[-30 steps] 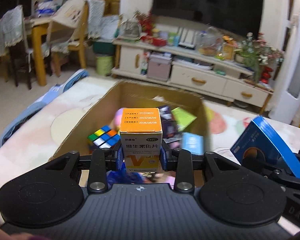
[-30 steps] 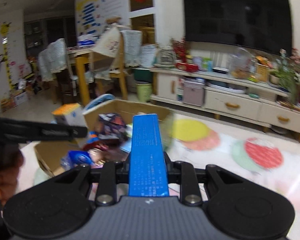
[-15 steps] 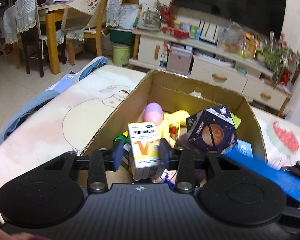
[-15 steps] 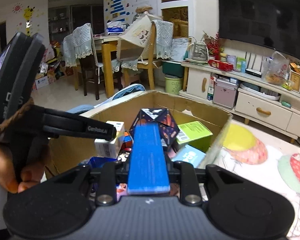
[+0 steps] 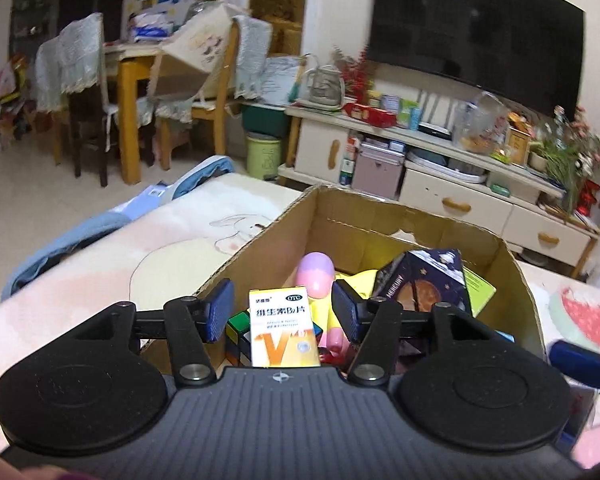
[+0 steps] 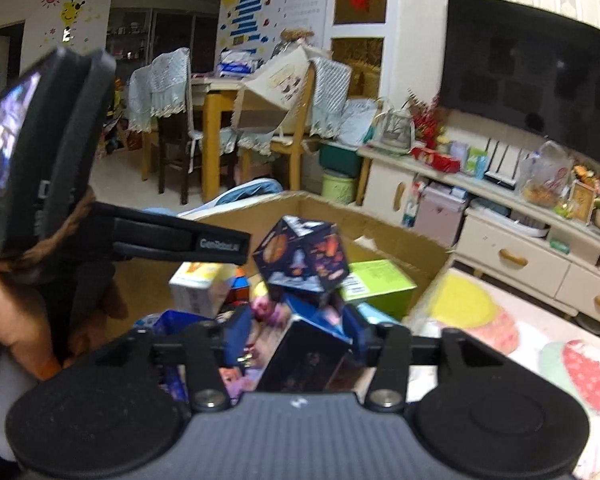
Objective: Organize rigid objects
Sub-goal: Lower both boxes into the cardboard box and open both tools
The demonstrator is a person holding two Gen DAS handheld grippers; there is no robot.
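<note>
Left gripper just opened, clear of vitamin box standing in carton. Right gripper just opened, blue box between, contact unclear. Risk: either box toppling off the heaped pile.

1. This is a home living room: a large dark television hangs on the wall above a long white media cabinet crowded with boxes and flowers.
2. A dining corner sits behind, with a yellow wooden table and cloth-covered chairs.
3. Children's stickers and paper cut-outs decorate the walls.
</note>
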